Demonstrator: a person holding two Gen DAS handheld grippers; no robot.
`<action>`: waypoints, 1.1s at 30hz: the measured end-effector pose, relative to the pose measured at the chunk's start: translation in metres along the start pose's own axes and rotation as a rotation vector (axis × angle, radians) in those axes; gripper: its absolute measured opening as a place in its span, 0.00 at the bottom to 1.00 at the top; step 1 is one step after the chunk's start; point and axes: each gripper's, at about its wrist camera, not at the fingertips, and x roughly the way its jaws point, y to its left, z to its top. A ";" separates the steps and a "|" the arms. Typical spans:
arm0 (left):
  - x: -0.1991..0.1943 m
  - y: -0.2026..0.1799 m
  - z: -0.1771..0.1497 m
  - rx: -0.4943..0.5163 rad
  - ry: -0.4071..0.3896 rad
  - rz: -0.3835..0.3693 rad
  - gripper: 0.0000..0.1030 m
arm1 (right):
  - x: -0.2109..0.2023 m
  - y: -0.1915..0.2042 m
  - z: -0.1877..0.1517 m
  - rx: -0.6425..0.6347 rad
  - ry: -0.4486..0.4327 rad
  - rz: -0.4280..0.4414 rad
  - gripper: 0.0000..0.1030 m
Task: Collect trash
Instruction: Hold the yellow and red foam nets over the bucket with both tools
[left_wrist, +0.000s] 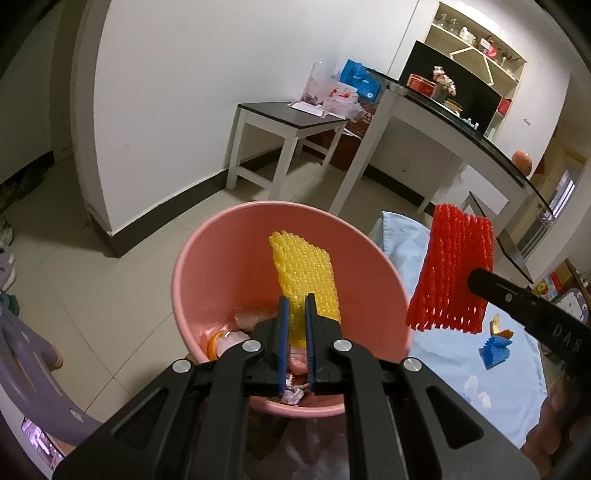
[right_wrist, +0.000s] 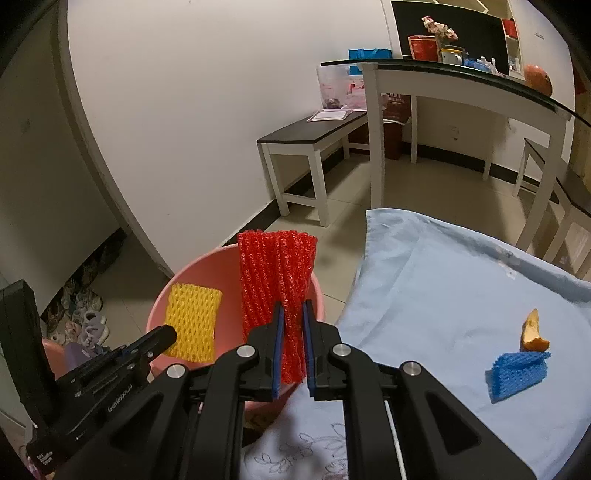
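My left gripper (left_wrist: 296, 301) is shut on a yellow foam net sleeve (left_wrist: 304, 275), held upright over the pink bucket (left_wrist: 207, 243). The bucket holds orange peel and crumpled scraps at its bottom. My right gripper (right_wrist: 293, 308) is shut on a red foam net sleeve (right_wrist: 277, 273), held above the bucket's rim (right_wrist: 159, 306) beside the table edge. In the left wrist view the red sleeve (left_wrist: 452, 269) hangs to the right of the bucket. On the light blue tablecloth (right_wrist: 424, 280) lie a blue foam net (right_wrist: 517, 374) and an orange peel piece (right_wrist: 532, 332).
The bucket stands on the tiled floor beside the cloth-covered table. A dark-topped white bench (right_wrist: 306, 138) and a glass-topped white table (right_wrist: 461, 85) stand by the far wall. Shoes (right_wrist: 88, 317) lie on the floor at left. A purple chair (left_wrist: 33, 354) is close at lower left.
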 end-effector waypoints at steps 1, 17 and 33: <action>0.001 0.002 0.000 -0.003 0.003 0.002 0.07 | 0.002 0.001 0.001 -0.001 0.002 0.000 0.09; 0.020 0.023 -0.004 -0.030 0.044 0.029 0.07 | 0.044 0.007 0.005 -0.013 0.057 0.009 0.09; 0.030 0.030 -0.005 -0.038 0.076 0.036 0.07 | 0.072 0.013 0.000 -0.024 0.103 0.017 0.09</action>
